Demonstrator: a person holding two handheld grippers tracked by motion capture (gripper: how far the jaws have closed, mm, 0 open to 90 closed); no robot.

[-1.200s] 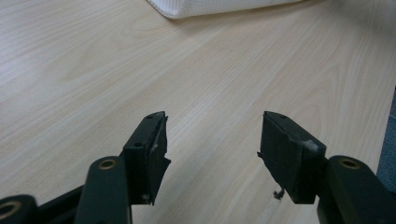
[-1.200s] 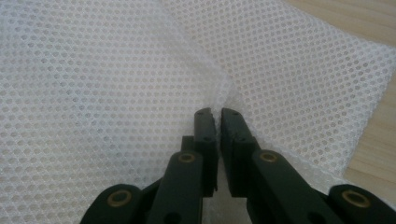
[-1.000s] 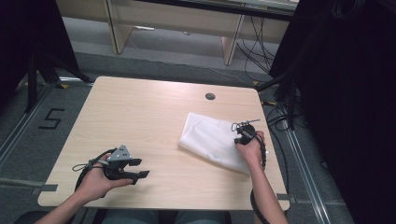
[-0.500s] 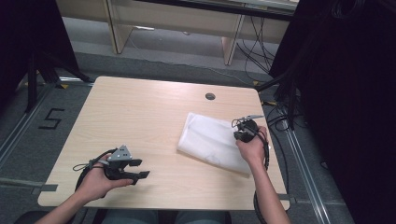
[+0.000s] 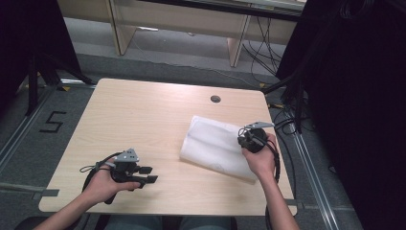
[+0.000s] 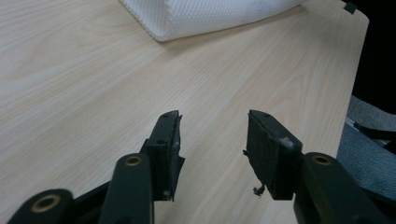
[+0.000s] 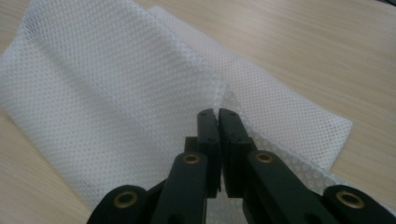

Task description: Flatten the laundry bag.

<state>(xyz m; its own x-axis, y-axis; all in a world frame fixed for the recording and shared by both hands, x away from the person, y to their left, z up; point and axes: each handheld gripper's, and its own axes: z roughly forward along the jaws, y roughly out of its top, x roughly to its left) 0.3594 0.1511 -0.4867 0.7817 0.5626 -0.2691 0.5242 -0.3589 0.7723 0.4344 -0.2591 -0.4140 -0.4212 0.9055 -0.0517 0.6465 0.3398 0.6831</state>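
Right tongs [image 5: 248,136] pinched on the white mesh cloth [image 5: 218,146], left tongs [image 5: 146,174] idle and wide.
Cloth lies folded on the wooden worktop [image 5: 143,120], right of centre in the high view. In the right gripper view the jaws are closed together on a raised fold of the mesh. Left tongs sit at lower left of the high view, held low over bare worktop, jaws well apart with nothing between them; cloth corner shows at the top of the left gripper view.
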